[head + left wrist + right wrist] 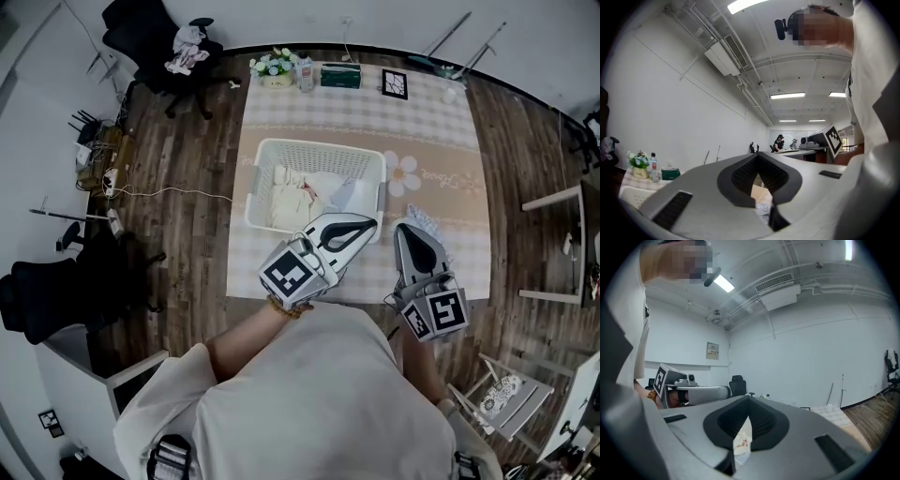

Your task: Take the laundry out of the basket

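The white laundry basket (pixel 265 156) stands on the checked tablecloth (pixel 441 112), with cream laundry (pixel 289 199) lying inside. My left gripper (pixel 371 223) hovers over the basket's near right corner; its fingertips meet (pixel 757 157), and a scrap of pale cloth (pixel 762 209) shows low in the gap, held or not I cannot tell. My right gripper (pixel 405 228) is just right of the basket over the table, shut on a thin white patterned cloth (pixel 741 439). That cloth (pixel 423 223) bunches at its tip in the head view.
Along the table's far edge stand a flower pot (pixel 273 67), a bottle (pixel 304 73), a green box (pixel 340 75) and a framed picture (pixel 395 83). A black office chair (pixel 150 42) with clothes stands at far left. Wooden floor surrounds the table.
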`<state>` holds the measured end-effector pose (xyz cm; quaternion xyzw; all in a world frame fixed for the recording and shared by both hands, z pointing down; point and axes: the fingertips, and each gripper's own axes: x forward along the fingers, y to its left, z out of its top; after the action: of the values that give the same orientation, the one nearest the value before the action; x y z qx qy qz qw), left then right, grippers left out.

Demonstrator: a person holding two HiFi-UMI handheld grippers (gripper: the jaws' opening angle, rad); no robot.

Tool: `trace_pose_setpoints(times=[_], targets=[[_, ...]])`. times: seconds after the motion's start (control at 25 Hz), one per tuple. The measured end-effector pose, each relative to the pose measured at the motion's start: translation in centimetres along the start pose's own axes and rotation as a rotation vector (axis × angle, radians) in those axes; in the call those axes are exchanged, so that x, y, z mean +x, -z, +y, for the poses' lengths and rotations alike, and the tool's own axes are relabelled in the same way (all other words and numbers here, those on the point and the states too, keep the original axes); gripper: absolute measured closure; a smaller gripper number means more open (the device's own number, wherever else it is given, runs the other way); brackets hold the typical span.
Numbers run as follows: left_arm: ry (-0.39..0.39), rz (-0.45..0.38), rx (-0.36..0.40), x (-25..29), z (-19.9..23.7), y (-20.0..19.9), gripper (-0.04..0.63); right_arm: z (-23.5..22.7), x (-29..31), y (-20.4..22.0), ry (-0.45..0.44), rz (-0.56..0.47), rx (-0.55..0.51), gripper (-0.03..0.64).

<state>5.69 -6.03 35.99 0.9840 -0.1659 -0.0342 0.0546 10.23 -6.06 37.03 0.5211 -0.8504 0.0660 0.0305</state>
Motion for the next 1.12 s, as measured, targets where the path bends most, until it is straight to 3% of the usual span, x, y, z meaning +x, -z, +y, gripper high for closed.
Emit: trace_pose_setpoints(times=[0.72, 0.88, 1.12], targets=[[-0.34, -0.024, 0.0, -10.2, 5.5, 0.7, 0.558, 9.8, 7.4, 1.0, -0.269, -0.027, 0.025, 0.606], [-0.355, -0.013, -0.001, -11.4, 6.1, 1.0, 0.558, 10.7, 8.0, 1.4, -0.263, -0.016, 0.028, 0.606], [-0.338, -0.006, 0.014, -10.0, 8.6, 1.1, 0.558, 7.8, 9.3, 1.0, -0.173, -0.025, 0.019, 0.606]])
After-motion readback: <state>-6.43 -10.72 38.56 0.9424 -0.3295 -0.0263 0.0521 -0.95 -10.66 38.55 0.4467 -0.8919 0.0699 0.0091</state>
